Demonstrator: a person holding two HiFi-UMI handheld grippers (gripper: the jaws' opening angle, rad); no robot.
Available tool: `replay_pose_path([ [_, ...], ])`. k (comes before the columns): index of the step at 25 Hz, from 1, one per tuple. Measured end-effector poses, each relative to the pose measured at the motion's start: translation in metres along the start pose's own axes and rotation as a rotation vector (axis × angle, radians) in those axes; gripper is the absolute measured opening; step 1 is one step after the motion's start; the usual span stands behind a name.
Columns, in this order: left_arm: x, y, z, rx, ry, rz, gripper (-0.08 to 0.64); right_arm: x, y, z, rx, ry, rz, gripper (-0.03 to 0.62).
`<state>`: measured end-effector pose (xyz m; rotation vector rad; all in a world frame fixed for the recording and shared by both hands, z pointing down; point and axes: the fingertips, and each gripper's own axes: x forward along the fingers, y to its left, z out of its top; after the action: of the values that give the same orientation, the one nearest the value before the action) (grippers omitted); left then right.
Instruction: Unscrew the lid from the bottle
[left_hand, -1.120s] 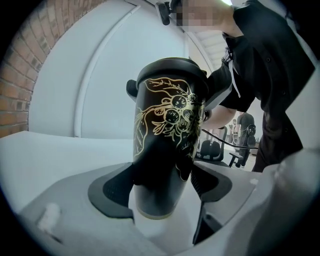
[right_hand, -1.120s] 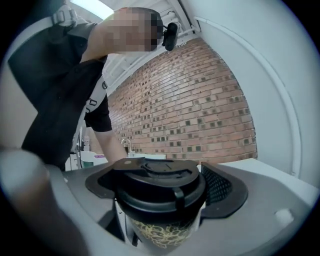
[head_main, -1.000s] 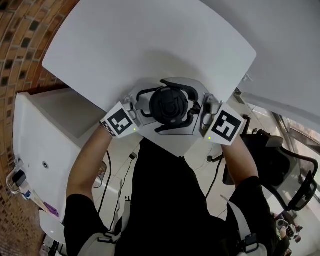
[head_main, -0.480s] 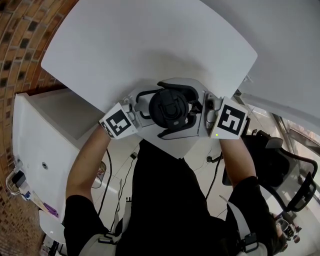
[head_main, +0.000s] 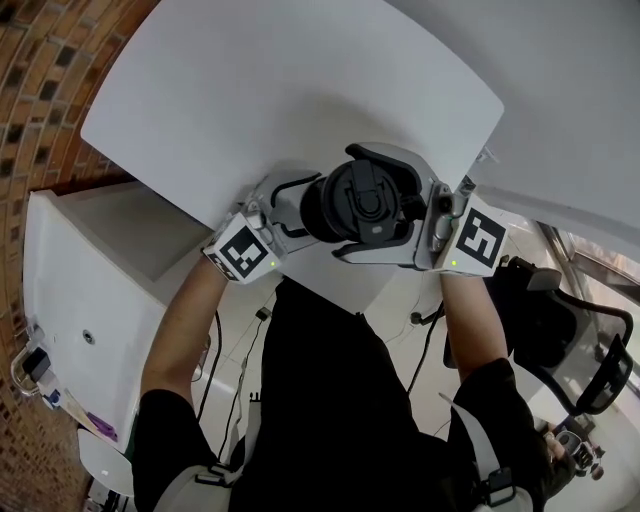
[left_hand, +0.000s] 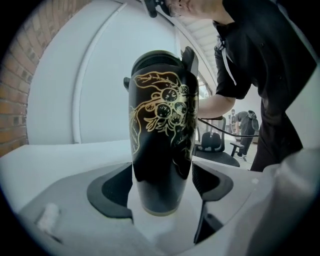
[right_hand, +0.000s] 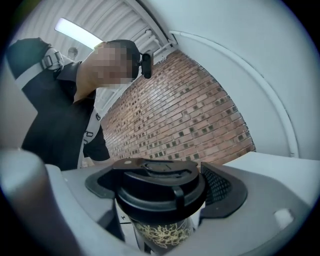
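The counter (head_main: 290, 90) is a plain white slab with rounded corners, set cornerwise so that 1 blunt corner points near, toward the person, while its left edge runs beside the brickwork (head_main: 50, 90). Its top is smooth, matte and evenly lit. The black bottle (head_main: 318, 208) is over the near corner; whether its base touches the counter cannot be told.

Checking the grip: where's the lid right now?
The lid sits on the bottle, clamped in the right gripper, over the white table's near edge, centre of the head view.
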<state>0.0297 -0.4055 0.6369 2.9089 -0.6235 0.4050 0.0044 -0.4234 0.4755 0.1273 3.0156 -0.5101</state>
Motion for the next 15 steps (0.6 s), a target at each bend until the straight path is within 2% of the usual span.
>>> replay_pose_path([
  [3, -0.005, 0.004, 0.002, 0.000, -0.016, 0.040, 0.391, -0.007, -0.003, 0.000, 0.001, -0.013, -0.037, 0.479],
  [12, -0.028, 0.003, -0.020, -0.036, 0.034, 0.055, 0.390, -0.017, -0.001, -0.001, -0.063, -0.013, -0.089, 0.477],
  [15, -0.035, -0.003, -0.019, -0.047, 0.042, 0.057, 0.388, -0.007, 0.010, 0.003, -0.049, -0.015, -0.094, 0.477],
])
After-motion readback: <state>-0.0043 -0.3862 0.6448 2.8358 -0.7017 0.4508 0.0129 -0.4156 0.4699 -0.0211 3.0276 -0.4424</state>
